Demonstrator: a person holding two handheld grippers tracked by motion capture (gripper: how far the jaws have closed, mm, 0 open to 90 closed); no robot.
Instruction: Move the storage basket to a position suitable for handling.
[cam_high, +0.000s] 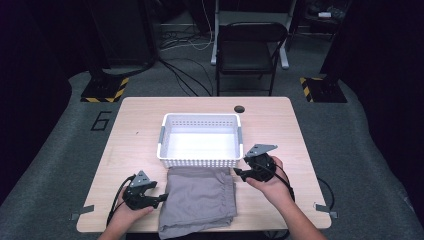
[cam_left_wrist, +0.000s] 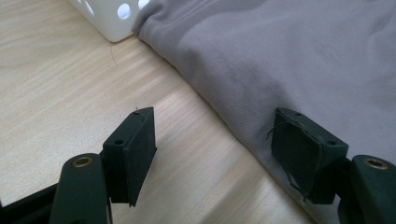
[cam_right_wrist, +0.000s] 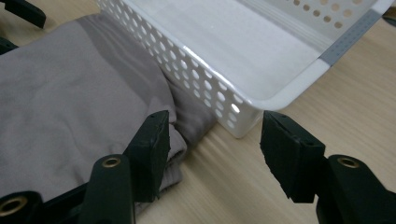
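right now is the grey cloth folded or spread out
Folded. The grey cloth lies as a compact rectangle in front of the white basket, and stacked layers show at its corner in the right gripper view.

A plain grey folded cotton garment (cam_high: 199, 199) is lying on the pale, light-brown wood-grain tabletop (cam_high: 135, 125), which is showing fine darker streaks in its grain. The rectangular white plastic basket (cam_high: 200, 161) is showing rows of small round holes along its walls, a smooth white floor inside, and a grey band on each short end. The black two-jaw left gripper (cam_high: 159, 198) and the black two-jaw right gripper (cam_high: 238, 173) are each carrying a grey three-cornered plate on top, with small brass-coloured rings showing at the jaw joints.
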